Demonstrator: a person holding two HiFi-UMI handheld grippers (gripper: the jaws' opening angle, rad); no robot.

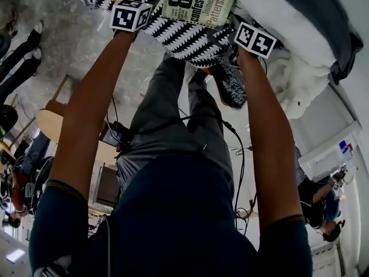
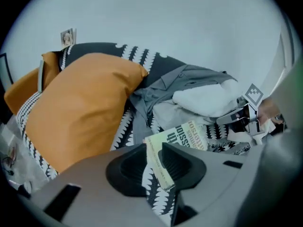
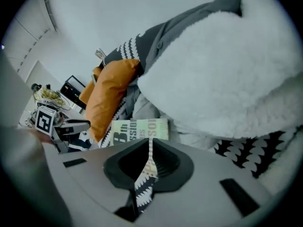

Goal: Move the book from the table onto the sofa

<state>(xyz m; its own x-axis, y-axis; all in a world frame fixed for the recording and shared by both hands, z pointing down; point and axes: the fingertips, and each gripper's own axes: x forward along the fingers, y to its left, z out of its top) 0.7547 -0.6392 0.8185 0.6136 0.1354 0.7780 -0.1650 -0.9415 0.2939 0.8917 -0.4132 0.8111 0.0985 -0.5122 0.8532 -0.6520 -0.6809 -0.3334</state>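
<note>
Left gripper and right gripper both pinch the book, just right of the orange cushion.
Each pair of jaws is clamped on an opposite edge of the yellow-green paperback, front cover up! It's over the sofa's black-and-white zigzag cover, with grey clothing and a white fleece farther from the cushion. Whether the book touches the cover, can't tell.
</note>
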